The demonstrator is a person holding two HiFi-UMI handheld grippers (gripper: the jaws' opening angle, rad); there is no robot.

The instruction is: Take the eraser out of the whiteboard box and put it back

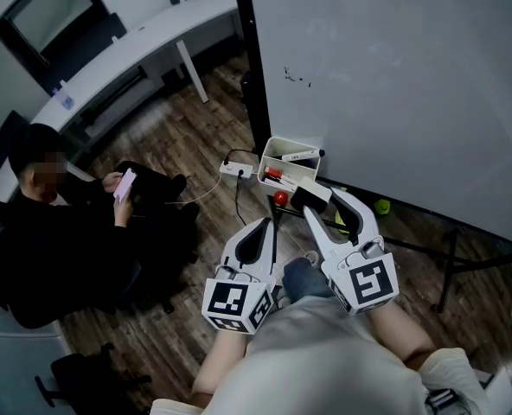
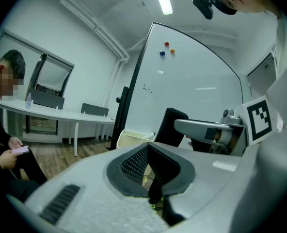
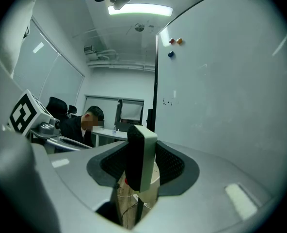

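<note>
Right gripper view shows the right gripper (image 3: 142, 166) clamped on the eraser (image 3: 144, 152), which stands upright between its jaws. The box (image 1: 278, 148) is just ahead of this claw. The left gripper (image 2: 151, 171) has its jaws together, with nothing between them.

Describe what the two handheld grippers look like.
The left gripper and right gripper are alike: pale grey, tapering plastic jaws lined with black textured pads. Each carries a white cube with black square markers.

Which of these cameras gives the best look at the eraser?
The right gripper view: the eraser sits large in the middle, clamped in the right claw. The head view shows it small and from above; the left gripper view shows only its dark side.
</note>
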